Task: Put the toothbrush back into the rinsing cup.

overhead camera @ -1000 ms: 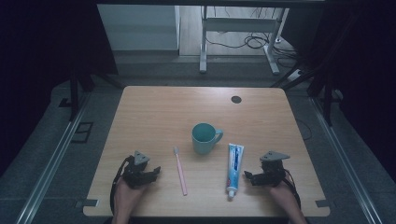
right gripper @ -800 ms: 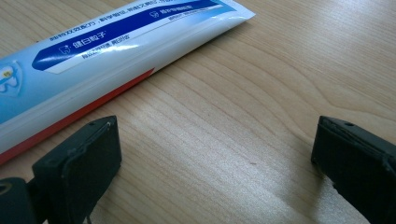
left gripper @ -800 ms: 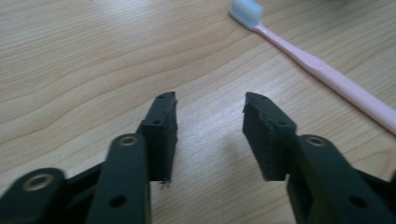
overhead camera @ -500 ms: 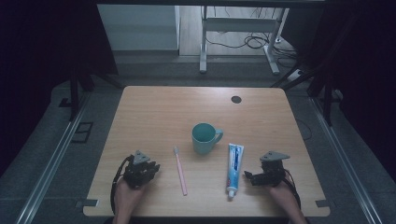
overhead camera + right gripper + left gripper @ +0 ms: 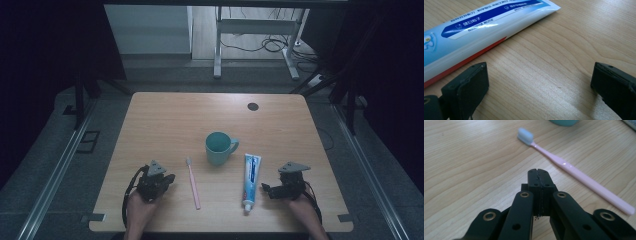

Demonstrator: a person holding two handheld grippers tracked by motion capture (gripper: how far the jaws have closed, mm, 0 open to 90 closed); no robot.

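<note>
A teal mug (image 5: 219, 147) stands upright near the middle of the wooden table (image 5: 165, 120). A pink toothbrush (image 5: 193, 182) with white bristles (image 5: 525, 135) lies left of it, and a blue and white toothpaste tube (image 5: 250, 180) lies right of it. My left gripper (image 5: 169, 178) rests at the front left, jaws pressed together with nothing between them (image 5: 539, 173), just left of the toothbrush (image 5: 579, 176). My right gripper (image 5: 266, 190) sits at the front right, jaws wide apart (image 5: 541, 80), right beside the tube (image 5: 481, 27) without touching it.
A small dark round grommet (image 5: 253, 106) sits in the table's far right part. Beyond the far edge stand white desk legs (image 5: 218, 45) and cables on the floor. A metal rail (image 5: 55, 175) runs along the left of the table.
</note>
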